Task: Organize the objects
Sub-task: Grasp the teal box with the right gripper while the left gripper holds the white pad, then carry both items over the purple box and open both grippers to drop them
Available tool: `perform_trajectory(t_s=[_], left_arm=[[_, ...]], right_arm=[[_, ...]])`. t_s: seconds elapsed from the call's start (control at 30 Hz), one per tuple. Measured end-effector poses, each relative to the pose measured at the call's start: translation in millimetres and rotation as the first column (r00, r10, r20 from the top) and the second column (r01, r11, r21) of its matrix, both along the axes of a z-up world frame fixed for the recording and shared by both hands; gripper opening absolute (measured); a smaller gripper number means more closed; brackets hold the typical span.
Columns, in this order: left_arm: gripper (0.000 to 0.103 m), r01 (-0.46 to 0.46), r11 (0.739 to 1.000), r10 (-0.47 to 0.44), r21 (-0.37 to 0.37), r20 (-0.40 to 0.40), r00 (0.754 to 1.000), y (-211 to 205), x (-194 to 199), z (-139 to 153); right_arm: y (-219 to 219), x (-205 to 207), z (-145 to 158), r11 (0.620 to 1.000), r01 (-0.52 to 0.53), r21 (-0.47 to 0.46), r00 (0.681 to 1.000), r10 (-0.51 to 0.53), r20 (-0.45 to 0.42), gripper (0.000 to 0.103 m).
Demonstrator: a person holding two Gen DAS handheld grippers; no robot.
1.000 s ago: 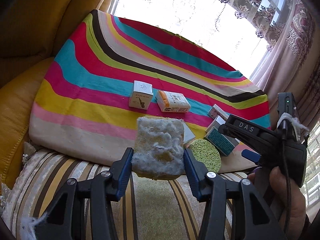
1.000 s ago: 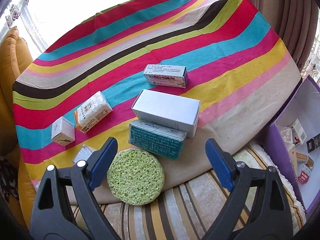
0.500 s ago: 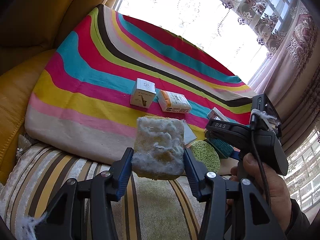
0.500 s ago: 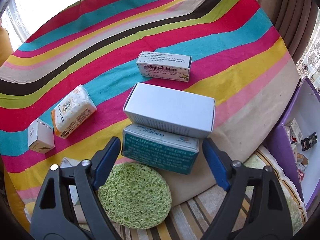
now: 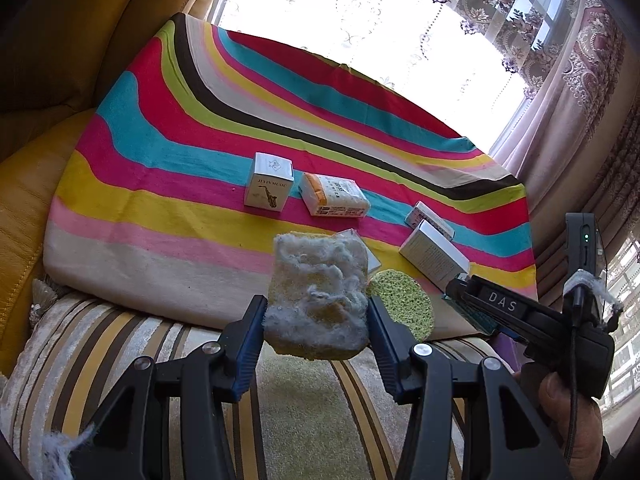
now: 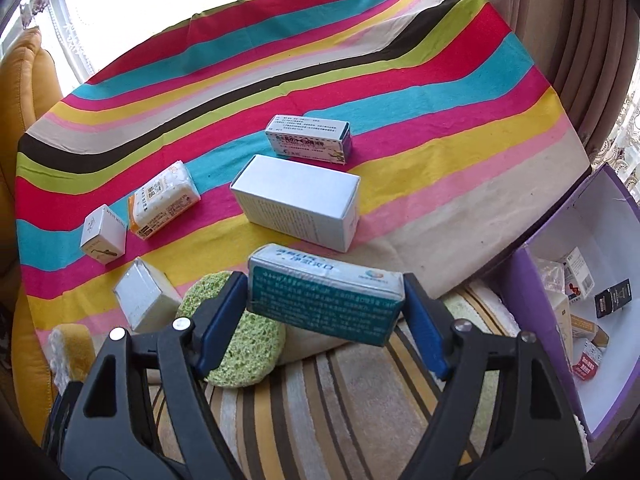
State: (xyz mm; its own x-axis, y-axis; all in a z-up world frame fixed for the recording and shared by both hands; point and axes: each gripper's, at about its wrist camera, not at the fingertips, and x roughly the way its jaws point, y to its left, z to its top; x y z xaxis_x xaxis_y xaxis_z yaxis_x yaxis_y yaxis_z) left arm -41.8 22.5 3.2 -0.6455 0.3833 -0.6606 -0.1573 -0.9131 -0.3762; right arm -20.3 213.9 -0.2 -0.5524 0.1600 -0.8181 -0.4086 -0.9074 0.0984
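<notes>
My left gripper (image 5: 316, 320) is shut on a yellow sponge with grey fluff (image 5: 318, 292) and holds it above the striped cushion. My right gripper (image 6: 324, 304) is shut on a teal box (image 6: 324, 298), lifted slightly off the cloth edge; it also shows in the left wrist view (image 5: 476, 308). A round green sponge (image 6: 236, 340) lies just below-left of the teal box. On the striped cloth (image 6: 400, 80) lie a large white box (image 6: 298, 200), a printed box (image 6: 308, 140), an orange tissue pack (image 6: 164, 200), a small saxophone box (image 6: 104, 232) and a small white box (image 6: 146, 300).
An open purple bin (image 6: 580, 280) with several small items stands at the right beside the cushion. A yellow leather sofa (image 5: 48, 60) is on the left. Curtains (image 5: 560, 100) and a window are behind the cloth.
My right gripper moved forward and closed on the teal box, lifting it off the cloth. My left gripper kept its hold on the fluffy sponge and shifted slightly.
</notes>
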Motion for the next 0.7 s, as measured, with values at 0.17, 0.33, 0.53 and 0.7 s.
perform_trajectory(t_s=[0.17, 0.33, 0.53, 0.7], left_arm=[[0.051, 0.055, 0.998, -0.055, -0.003, -0.035, 0.998, 15, 11, 10], [0.051, 0.154, 0.988, -0.153, 0.020, -0.051, 0.987, 42, 25, 16], [0.051, 0.277, 0.961, -0.275, 0.022, -0.050, 0.960, 79, 39, 16], [0.051, 0.352, 0.936, -0.351, 0.011, -0.030, 0.936, 108, 47, 14]], right_arm=[[15, 35, 10, 1.000, -0.015, 0.004, 0.999, 0.015, -0.043, 0.079], [32, 69, 19, 0.999, -0.025, 0.033, 0.997, 0.028, -0.067, 0.079], [62, 107, 18, 1.000, -0.006, 0.017, 0.998, 0.007, -0.061, 0.079], [85, 128, 21, 1.000, 0.008, 0.020, 0.998, -0.007, -0.068, 0.079]])
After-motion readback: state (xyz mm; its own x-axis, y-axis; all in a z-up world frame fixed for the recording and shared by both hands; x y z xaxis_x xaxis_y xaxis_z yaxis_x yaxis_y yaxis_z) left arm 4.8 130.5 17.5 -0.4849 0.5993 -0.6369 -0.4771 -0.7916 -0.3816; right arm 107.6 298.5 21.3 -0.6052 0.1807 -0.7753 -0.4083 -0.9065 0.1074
